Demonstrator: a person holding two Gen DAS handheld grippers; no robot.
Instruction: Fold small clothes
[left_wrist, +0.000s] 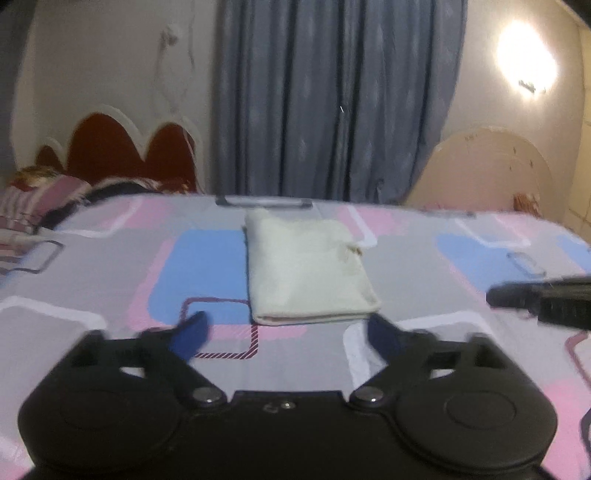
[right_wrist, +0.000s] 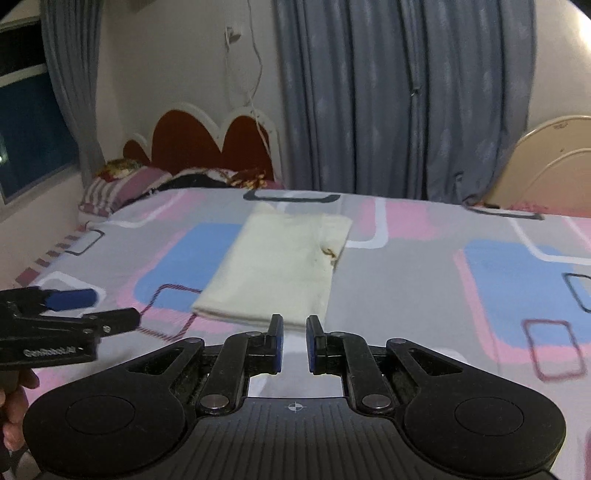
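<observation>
A cream cloth (left_wrist: 308, 269) lies folded into a flat rectangle on the patterned bed sheet (left_wrist: 110, 280); it also shows in the right wrist view (right_wrist: 280, 269). My left gripper (left_wrist: 286, 332) is open wide, empty, just short of the cloth's near edge. It also shows at the left of the right wrist view (right_wrist: 110, 306). My right gripper (right_wrist: 294, 328) has its jaws a small gap apart, empty, at the cloth's near right corner. It shows at the right edge of the left wrist view (left_wrist: 495, 295).
The bed sheet (right_wrist: 424, 280) has pink, blue and grey blocks. Pillows and blankets (right_wrist: 122, 184) are piled at the far left by a red headboard (right_wrist: 207, 140). Grey curtains (right_wrist: 388, 92) hang behind. A cream footboard (right_wrist: 546, 166) stands at the far right.
</observation>
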